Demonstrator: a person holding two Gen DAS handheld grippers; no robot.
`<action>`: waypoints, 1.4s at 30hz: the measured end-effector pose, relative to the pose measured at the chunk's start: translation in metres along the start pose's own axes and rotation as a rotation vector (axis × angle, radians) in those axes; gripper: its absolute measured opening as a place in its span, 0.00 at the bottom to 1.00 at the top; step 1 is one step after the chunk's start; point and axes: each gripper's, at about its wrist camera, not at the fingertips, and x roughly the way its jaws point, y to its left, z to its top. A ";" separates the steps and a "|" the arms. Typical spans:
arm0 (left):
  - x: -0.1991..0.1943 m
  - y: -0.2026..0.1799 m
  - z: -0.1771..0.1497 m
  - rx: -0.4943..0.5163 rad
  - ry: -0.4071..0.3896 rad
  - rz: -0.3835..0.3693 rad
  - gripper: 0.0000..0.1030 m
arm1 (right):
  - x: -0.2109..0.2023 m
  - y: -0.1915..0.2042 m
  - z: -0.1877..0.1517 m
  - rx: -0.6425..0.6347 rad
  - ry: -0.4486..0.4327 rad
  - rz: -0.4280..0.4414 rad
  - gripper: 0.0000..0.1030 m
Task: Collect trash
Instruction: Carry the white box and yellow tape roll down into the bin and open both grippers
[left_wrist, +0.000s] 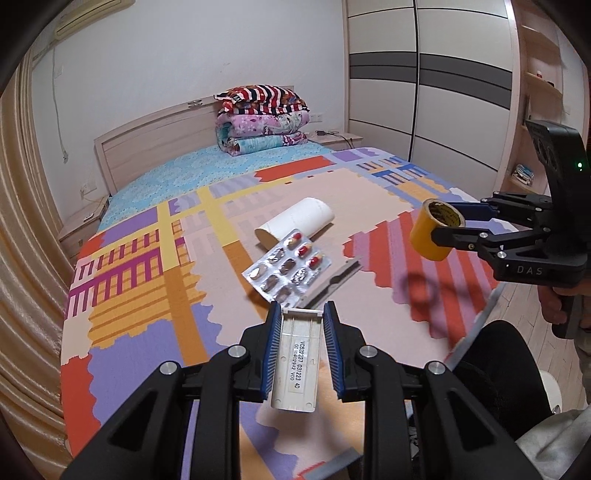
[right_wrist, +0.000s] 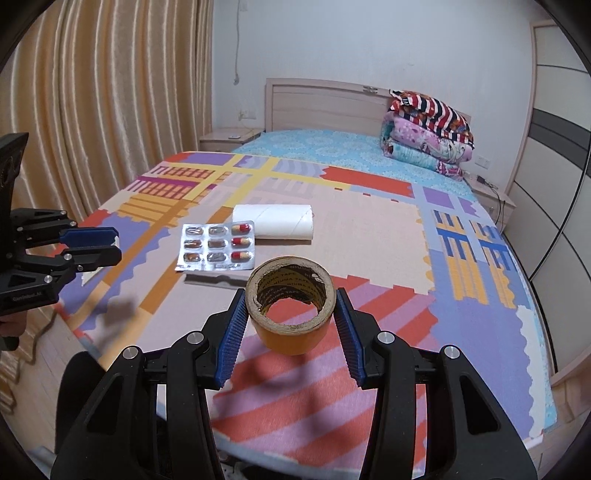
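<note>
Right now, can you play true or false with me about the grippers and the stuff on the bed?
1. The right gripper holds a yellow tape roll with a brown cardboard core. True.
2. The left gripper is empty. False: it grips a flat white plastic piece with a printed label.
3. The silver pill blister pack has three red-and-yellow capsules left. True.
4. The white cardboard tube stands upright. False: it lies on its side on the colourful patterned bed cover.

Home bedroom, bed (left_wrist: 229, 173) (folded quilts (left_wrist: 262, 118)), wardrobe (left_wrist: 424, 85)
</note>
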 end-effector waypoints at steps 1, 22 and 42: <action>-0.003 -0.003 0.000 0.004 -0.004 -0.002 0.22 | -0.004 0.000 -0.002 0.001 -0.005 0.001 0.45; -0.018 -0.097 -0.040 0.036 0.011 -0.177 0.22 | -0.050 0.015 -0.070 0.008 0.043 0.103 0.45; 0.051 -0.124 -0.121 -0.026 0.246 -0.258 0.22 | -0.016 0.030 -0.159 0.036 0.252 0.203 0.45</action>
